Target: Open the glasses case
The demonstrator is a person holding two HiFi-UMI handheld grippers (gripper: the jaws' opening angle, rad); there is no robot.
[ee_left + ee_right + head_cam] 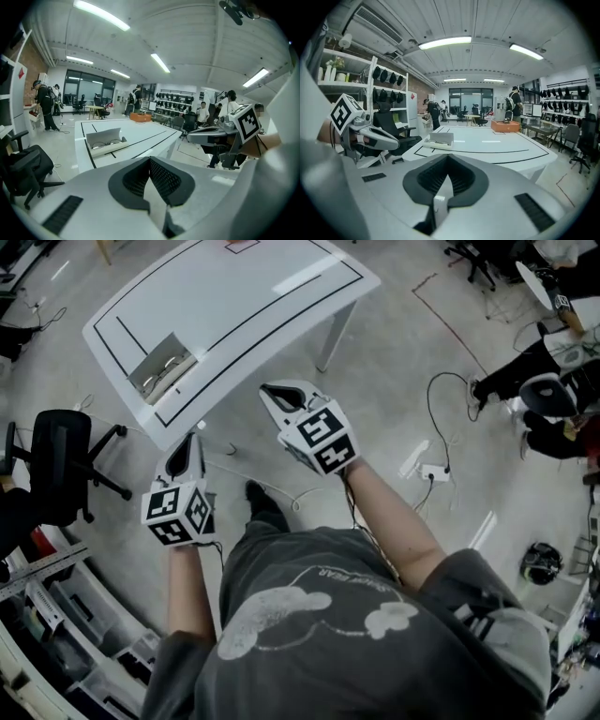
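White table (234, 306) bears open glasses case (161, 368).

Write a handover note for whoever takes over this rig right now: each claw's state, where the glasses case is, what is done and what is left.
Left claw: shut, empty, held in the air short of the table.
Right claw: shut, empty, also off the table.
Glasses case: on the table near its left end, lid up, glasses lying inside.
Done: the case is open.
Left: nothing for the opening itself, as far as the views show.
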